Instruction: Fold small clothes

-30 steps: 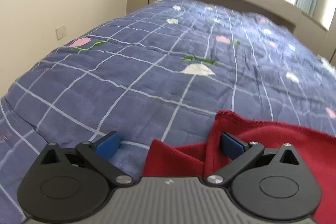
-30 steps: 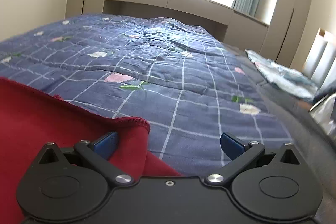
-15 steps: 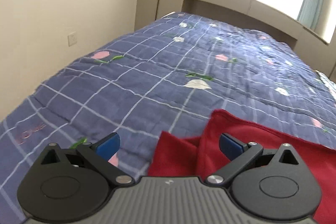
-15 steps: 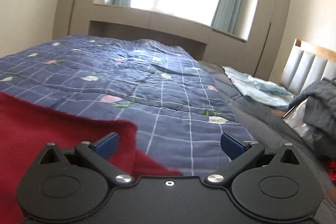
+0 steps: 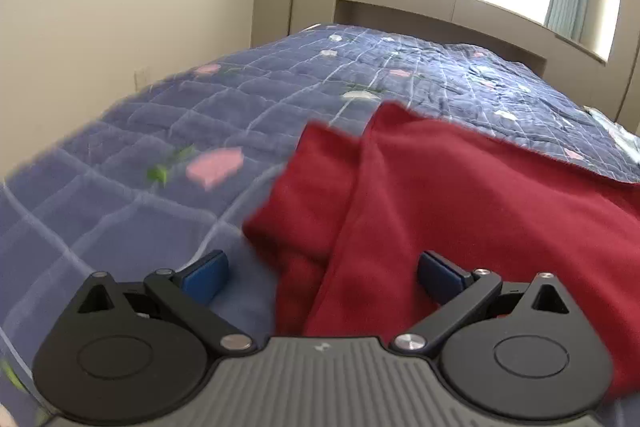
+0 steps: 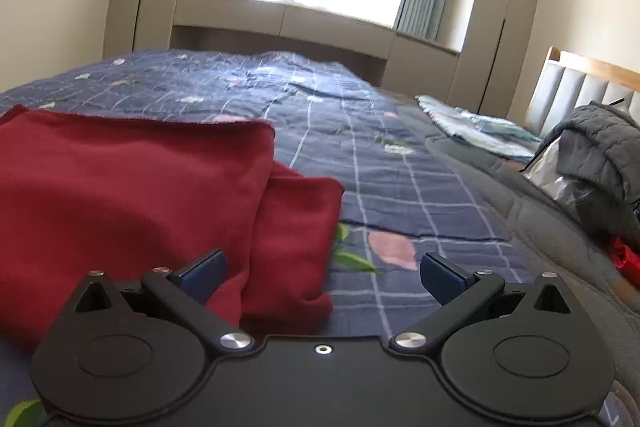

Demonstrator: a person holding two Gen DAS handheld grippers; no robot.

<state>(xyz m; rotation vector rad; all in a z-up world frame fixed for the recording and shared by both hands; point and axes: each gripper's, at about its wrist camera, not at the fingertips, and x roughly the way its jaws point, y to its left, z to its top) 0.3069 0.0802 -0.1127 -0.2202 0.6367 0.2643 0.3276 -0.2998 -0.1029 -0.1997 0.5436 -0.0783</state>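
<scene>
Red cloth is lying folded in 2 layers on the quilt, both left gripper and right gripper spread wide, gripping nothing.

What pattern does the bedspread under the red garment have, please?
The bedspread is blue with a white grid and scattered pink and white flowers, clearest in the right wrist view.
</scene>
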